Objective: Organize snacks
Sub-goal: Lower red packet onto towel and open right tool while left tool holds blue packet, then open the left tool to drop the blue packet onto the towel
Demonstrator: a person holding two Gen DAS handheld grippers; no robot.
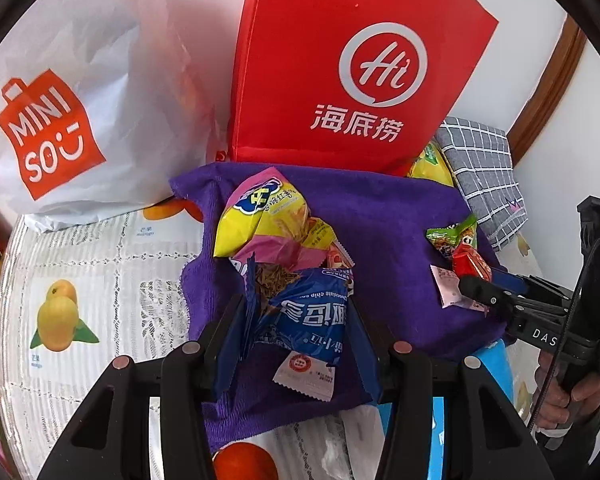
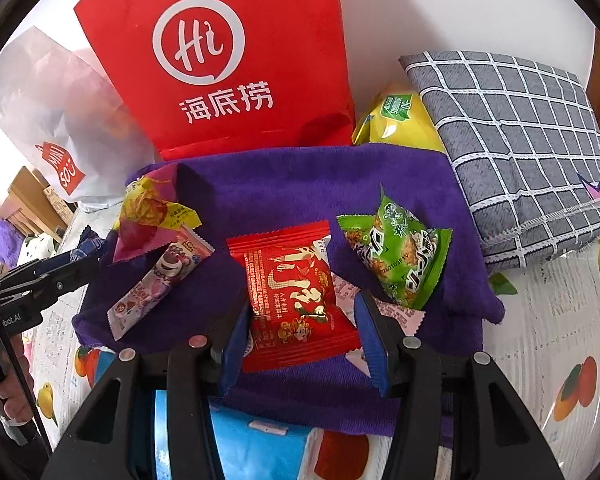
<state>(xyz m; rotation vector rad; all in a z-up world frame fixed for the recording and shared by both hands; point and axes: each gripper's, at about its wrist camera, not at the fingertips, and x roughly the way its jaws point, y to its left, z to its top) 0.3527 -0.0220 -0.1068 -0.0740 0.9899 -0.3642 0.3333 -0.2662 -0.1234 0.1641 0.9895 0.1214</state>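
- The left wrist view shows the left gripper [image 1: 300, 320] with its blue-padded fingers spread around a blue cookie packet [image 1: 304, 320] on the purple towel [image 1: 380, 208]; whether the pads press the packet I cannot tell.
- Just beyond the blue packet lies a yellow-and-pink snack bag [image 1: 260, 220], which the right wrist view catches only partly at the towel's left edge.
- The right wrist view shows the right gripper [image 2: 304, 328] with fingers open on either side of a red packet [image 2: 296, 300], not clearly touching it.
- Only the right view shows plainly a green packet [image 2: 400, 256] to the right of the red one and a long pink bear-printed bar [image 2: 164, 280] to its left.
- Under the red packet a pale pink wrapper [image 2: 400, 316] peeks out, mostly hidden.
- Behind the towel stands a red Haidilao bag [image 2: 228, 60], beside it a white Miniso bag [image 1: 60, 112]; the Miniso logo is readable only in the left view.
- A yellow bag [image 2: 400, 124] sits between the red bag and a grey checked cloth [image 2: 520, 140], mostly covered in the left view.
- A blue object [image 2: 252, 444] under the towel's near edge is cut off and hard to make out.
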